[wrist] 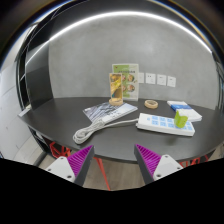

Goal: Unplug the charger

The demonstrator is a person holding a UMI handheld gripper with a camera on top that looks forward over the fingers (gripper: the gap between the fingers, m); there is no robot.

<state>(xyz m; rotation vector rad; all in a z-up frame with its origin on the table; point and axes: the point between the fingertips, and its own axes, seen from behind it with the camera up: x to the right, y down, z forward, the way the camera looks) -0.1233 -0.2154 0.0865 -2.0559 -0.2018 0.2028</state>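
Observation:
A white power strip (pixel 160 124) lies on the dark table (pixel 70 115), beyond my fingers and to the right. A green charger (pixel 182 119) stands plugged into its right end. A white cable (pixel 97 130) runs from the strip's left end toward the table's front edge. My gripper (pixel 113 158) is open and empty, with purple pads (pixel 76 160) spread wide. It hangs short of the table's front edge, well back from the strip.
A clear plastic-wrapped packet (pixel 108 110) lies left of the strip. A green and yellow box (pixel 123 84) stands at the back by the wall. A roll of tape (pixel 151 104) and a blue and white box (pixel 184 108) lie behind the strip. Wall sockets (pixel 158 79) sit above.

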